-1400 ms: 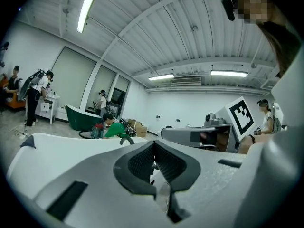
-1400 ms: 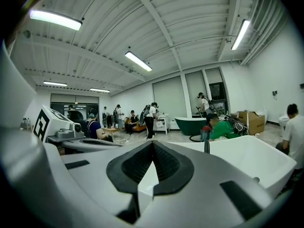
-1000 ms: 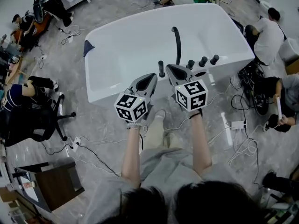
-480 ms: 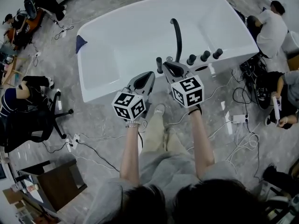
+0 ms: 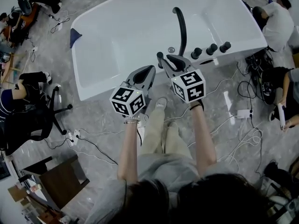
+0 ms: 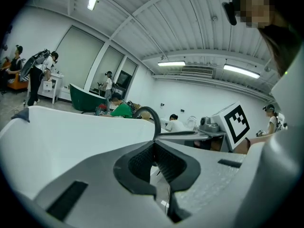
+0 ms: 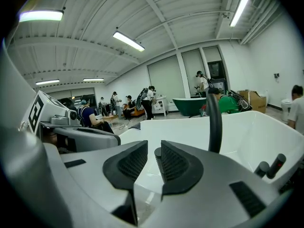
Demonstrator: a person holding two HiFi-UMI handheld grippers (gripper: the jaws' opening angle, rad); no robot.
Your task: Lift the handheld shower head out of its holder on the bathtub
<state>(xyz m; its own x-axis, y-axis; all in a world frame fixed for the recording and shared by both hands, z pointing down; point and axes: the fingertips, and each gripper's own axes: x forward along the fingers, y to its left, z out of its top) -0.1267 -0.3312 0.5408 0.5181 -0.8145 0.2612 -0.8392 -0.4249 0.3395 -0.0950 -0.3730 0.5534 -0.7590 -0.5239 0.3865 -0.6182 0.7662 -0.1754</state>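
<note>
Far left on the floor: a black chair (image 5: 43, 119), well apart from the job. Next, the big white bathtub (image 5: 107, 64), wide and bare inside, so plenty of open room there for swinging things over. Then the left tongs (image 6: 154, 150), pressed together with nothing in them, close to the tub's near rim. Just to the right, the shower head (image 5: 160, 59): a small dark stick, standing up straight in its holder on that same rim. Looks hard and smooth, so maybe slippery. Probably light, but likely tied to a hose underneath, ready to tug back. Best to pinch the stick part a little below its round top, squeeze firmly, and pull straight up, not sideways. Right at it, the right tongs (image 7: 153, 160), just been opening to a narrow gap, with the round dark top showing in that gap but the pads not squeezing it yet. Probably need to go a bit lower and further on before closing. Careful on the right side: a tall curved black spout (image 5: 181, 24) just beside, then three black knobs (image 5: 211, 49) in a row along the rim. Little room there, so easy to bump. Free air above for the lift. Past the tub's right end, cables (image 5: 240, 115) on the floor and people (image 5: 276, 20) sitting, well apart from the tongs.
</note>
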